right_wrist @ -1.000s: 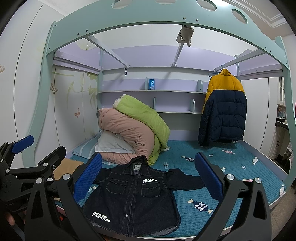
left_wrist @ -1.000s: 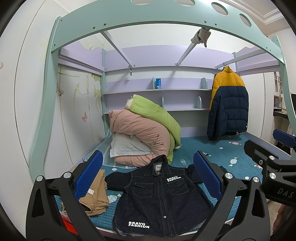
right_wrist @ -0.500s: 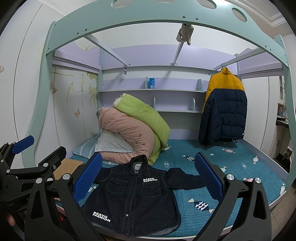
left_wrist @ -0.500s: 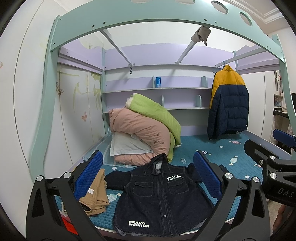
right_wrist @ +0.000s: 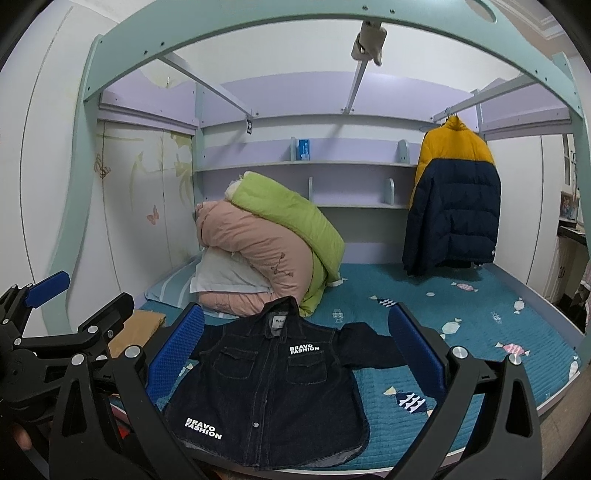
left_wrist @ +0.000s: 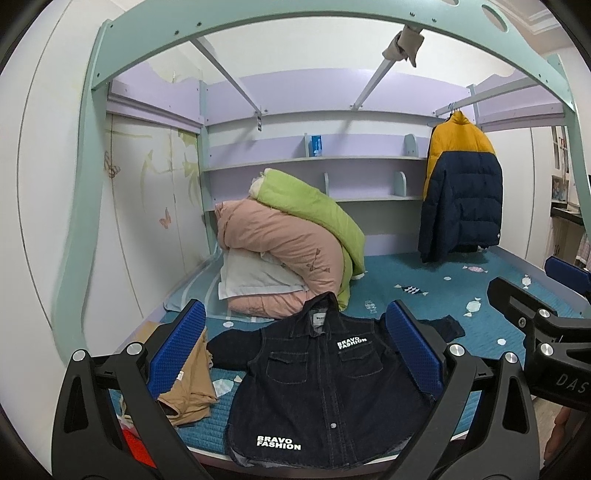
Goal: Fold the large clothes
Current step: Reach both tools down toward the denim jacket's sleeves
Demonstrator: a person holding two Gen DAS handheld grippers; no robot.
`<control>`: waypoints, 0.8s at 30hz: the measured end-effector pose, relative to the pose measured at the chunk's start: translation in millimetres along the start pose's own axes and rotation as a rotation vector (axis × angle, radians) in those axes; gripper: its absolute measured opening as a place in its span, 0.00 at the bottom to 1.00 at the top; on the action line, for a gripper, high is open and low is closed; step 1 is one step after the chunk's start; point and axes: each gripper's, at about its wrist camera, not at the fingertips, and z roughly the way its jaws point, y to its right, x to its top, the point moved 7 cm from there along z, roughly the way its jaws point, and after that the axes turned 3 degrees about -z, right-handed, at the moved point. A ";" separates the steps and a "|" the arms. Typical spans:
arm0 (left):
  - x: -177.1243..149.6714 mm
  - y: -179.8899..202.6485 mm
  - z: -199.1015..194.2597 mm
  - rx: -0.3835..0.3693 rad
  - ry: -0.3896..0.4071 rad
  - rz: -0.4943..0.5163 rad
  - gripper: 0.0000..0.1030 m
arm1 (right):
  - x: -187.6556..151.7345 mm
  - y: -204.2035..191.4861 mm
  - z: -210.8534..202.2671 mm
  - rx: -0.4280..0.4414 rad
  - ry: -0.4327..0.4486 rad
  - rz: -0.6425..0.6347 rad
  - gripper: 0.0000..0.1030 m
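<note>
A dark denim jacket (left_wrist: 325, 384) with white "BRAVO FASHION" print lies flat, front up, at the near edge of the teal bed; it also shows in the right wrist view (right_wrist: 273, 384), sleeves spread. My left gripper (left_wrist: 295, 347) is open and empty, held in the air in front of the jacket. My right gripper (right_wrist: 295, 347) is open and empty too, at about the same height and distance. Each gripper shows at the edge of the other's view.
A tan folded garment (left_wrist: 188, 384) lies left of the jacket. A pile of pink and green quilts (left_wrist: 295, 243) with a white pillow sits behind it. A yellow and navy puffer jacket (left_wrist: 461, 192) hangs at the right. The bed frame arch (left_wrist: 295, 22) spans overhead.
Both views have shifted only slightly; the scene sits marginally lower in the frames. The jacket and both grippers' jaws are unchanged.
</note>
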 end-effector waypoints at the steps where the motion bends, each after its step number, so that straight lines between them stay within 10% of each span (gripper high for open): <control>1: -1.0 0.0 3.9 0.001 -0.006 0.001 0.95 | -2.1 1.0 3.9 0.001 -0.006 0.003 0.93; 24: -140.4 -35.7 244.0 -0.066 -0.552 -0.092 0.95 | -137.8 -5.2 249.8 0.084 -0.451 0.083 0.93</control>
